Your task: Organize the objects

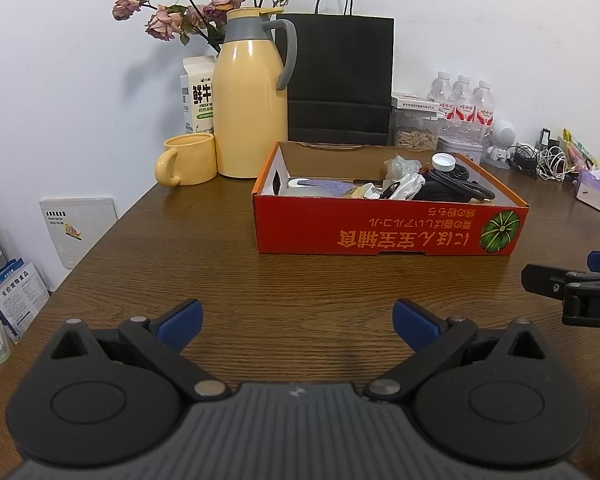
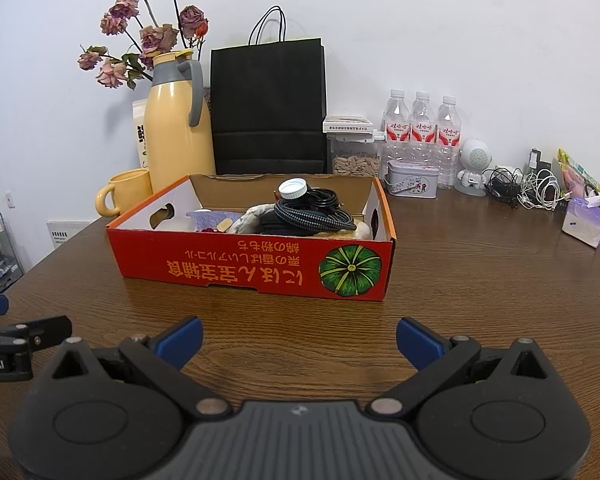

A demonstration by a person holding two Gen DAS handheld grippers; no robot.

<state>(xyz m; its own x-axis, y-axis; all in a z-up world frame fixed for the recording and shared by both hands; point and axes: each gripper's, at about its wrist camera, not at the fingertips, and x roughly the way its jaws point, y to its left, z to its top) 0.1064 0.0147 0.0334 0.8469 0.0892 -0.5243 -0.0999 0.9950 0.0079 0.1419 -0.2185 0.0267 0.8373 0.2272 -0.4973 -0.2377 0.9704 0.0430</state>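
Observation:
A red cardboard box (image 1: 384, 232) with a green pumpkin print stands on the brown wooden table (image 1: 204, 264); it also shows in the right wrist view (image 2: 236, 268). Inside lie a coiled black cable (image 2: 312, 216), a white bottle cap (image 2: 293, 188), white wrappers (image 1: 404, 180) and a purple item (image 2: 204, 216). My left gripper (image 1: 298, 326) is open and empty above the table in front of the box. My right gripper (image 2: 299, 340) is open and empty, also in front of the box. The right gripper's side shows at the right edge of the left wrist view (image 1: 572, 288).
Behind the box stand a yellow thermos jug (image 1: 250, 100), a yellow mug (image 1: 186, 160), a milk carton (image 1: 198, 96), dried roses (image 1: 204, 0), a black paper bag (image 1: 340, 80), three water bottles (image 2: 420, 132), a tin (image 2: 412, 184), tangled cables (image 2: 528, 190) and a tissue pack (image 2: 584, 224).

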